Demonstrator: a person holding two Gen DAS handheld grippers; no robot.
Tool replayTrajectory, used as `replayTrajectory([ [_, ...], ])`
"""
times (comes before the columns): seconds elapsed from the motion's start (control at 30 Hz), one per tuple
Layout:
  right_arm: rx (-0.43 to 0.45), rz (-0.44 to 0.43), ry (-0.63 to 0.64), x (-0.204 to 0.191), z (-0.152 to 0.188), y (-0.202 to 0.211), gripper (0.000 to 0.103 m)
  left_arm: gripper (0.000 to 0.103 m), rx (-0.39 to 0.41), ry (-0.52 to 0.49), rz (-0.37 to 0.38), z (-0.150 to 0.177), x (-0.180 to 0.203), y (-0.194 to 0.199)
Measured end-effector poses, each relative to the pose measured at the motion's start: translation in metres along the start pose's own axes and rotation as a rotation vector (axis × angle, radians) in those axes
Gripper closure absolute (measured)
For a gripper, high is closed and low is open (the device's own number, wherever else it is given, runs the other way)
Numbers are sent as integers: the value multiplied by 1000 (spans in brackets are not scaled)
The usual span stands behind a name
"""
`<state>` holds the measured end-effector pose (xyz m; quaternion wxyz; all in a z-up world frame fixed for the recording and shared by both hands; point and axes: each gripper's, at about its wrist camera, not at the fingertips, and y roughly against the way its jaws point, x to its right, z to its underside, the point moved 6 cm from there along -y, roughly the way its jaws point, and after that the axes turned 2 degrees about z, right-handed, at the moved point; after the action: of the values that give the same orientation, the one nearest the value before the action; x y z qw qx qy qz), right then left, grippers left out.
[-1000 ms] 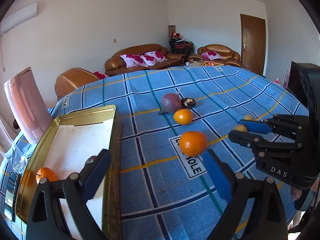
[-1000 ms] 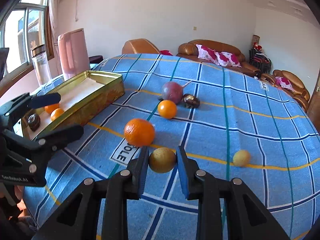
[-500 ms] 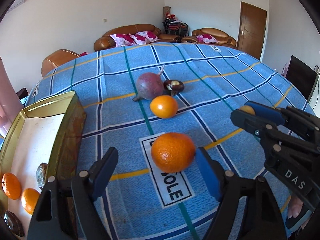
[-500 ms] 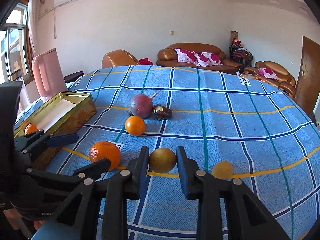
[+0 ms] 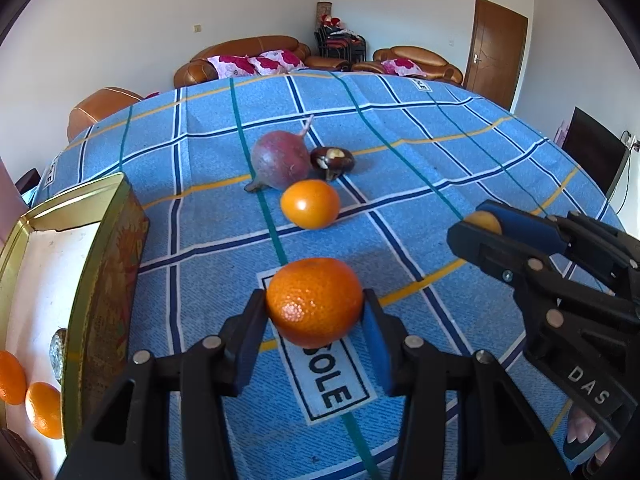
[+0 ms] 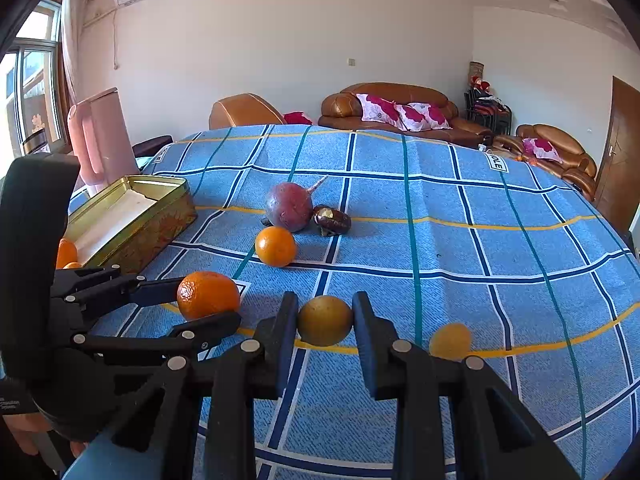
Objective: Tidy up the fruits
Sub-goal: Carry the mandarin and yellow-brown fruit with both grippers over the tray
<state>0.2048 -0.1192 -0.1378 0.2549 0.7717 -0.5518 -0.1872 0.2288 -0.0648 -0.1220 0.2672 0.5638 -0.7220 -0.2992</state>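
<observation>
Listing what lies on the blue checked surface [image 5: 420, 148]:

Left claw [image 5: 315, 312]: pinching the large orange [image 5: 315, 300] — its jaws have just been closing, and both pads now press the fruit's sides, over the white label on the cloth.
Right claw [image 6: 325, 320]: pressed on a round yellow-brown fruit [image 6: 325, 320], pads against both its flanks, the fruit low over the cloth on a yellow stripe.
Small orange [image 5: 310, 204]: loose on the cloth, beyond the large orange and well apart from it.
Purple fruit [image 5: 280, 160]: round, with a thin stalk pointing up and away; just behind the small orange.
Dark brown fruit [image 5: 332, 159]: touching or nearly touching the purple fruit's right side, pale patch on top.
Small yellow fruit [image 6: 450, 341]: on the yellow stripe, just right of the right claw's outer finger.
Gold tin [image 5: 100, 280]: open, at the left edge of the cloth — white lining inside.
Tin contents: two small oranges [image 5: 44, 410] side by side near the close end, plus dark items I cannot identify.
Pink jug [image 6: 102, 136]: upright beyond the tin's far end.
Background: brown sofas [image 6: 400, 108] with pink cushions along the wall.
</observation>
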Motion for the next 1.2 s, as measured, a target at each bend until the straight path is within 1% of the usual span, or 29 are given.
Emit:
replayTrajectory([
  [0.3,38,-29,10,-3,-1,10,73,55,75,1,11,-4,-1,16],
  [0.63,71,-46,31,-8,-3,15,73,55,157,17,6,-7,-4,31],
  [1.2,135,-75,52,-12,-5,26,73,55,250,27,-26,-8,-8,49],
])
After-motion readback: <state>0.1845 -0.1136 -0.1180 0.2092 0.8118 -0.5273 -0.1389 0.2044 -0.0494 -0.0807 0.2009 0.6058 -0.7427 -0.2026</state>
